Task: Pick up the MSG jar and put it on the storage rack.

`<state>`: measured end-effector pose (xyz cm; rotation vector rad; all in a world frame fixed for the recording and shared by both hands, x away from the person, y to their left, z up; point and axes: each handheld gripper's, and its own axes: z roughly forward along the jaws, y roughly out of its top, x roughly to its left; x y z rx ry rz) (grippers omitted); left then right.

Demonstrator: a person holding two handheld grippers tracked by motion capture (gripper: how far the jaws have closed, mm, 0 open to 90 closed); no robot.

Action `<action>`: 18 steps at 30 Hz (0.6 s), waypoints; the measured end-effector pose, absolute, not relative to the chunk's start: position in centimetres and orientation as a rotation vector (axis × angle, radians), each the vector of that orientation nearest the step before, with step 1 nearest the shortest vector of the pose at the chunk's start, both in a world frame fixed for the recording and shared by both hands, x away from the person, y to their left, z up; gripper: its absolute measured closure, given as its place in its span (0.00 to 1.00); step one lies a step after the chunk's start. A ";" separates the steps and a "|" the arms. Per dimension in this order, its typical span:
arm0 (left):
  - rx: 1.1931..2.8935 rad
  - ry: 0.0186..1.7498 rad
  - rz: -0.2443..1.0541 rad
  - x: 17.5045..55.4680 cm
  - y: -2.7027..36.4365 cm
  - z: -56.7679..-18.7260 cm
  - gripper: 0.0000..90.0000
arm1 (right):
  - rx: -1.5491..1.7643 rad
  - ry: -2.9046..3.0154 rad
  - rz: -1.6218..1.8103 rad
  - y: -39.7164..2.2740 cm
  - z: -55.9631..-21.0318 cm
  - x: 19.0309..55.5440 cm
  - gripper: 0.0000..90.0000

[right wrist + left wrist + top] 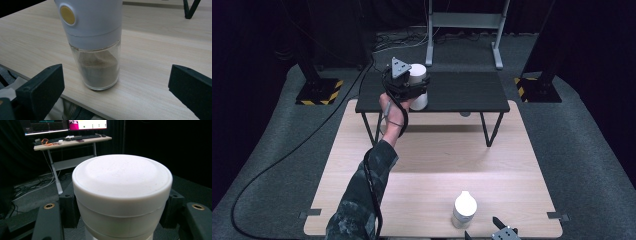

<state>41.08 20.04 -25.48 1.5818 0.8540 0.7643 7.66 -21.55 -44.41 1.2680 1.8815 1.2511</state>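
Grinder (93, 42) first: one of them, white-topped with a yellow button and a clear base of brown powder, stands at the near edge of the light wooden worktop (422, 170), just ahead of my right gripper (116, 87), whose jaws are spread wide on either side of it, not touching. Farther off, my left gripper (404, 87) is clamped on one white jar (122, 195) over the one small black table (462, 92).

Your left gripper (120, 220) clamps a matt white plastic jar (122, 195). The grinder (96, 45) has clear glossy plastic; the table (155, 50) is pale smooth wood.
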 end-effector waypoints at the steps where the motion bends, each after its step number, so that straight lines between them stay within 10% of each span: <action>1: 1.580 0.853 0.765 41.1 20.1 -25.6 0.38 | 1.267 1.882 1.251 -21.5 -44.4 7.7 0.00; 18: 1.605 0.865 0.749 41.2 20.1 -24.8 0.38 | 1.254 1.893 1.257 -21.4 -44.4 7.7 0.00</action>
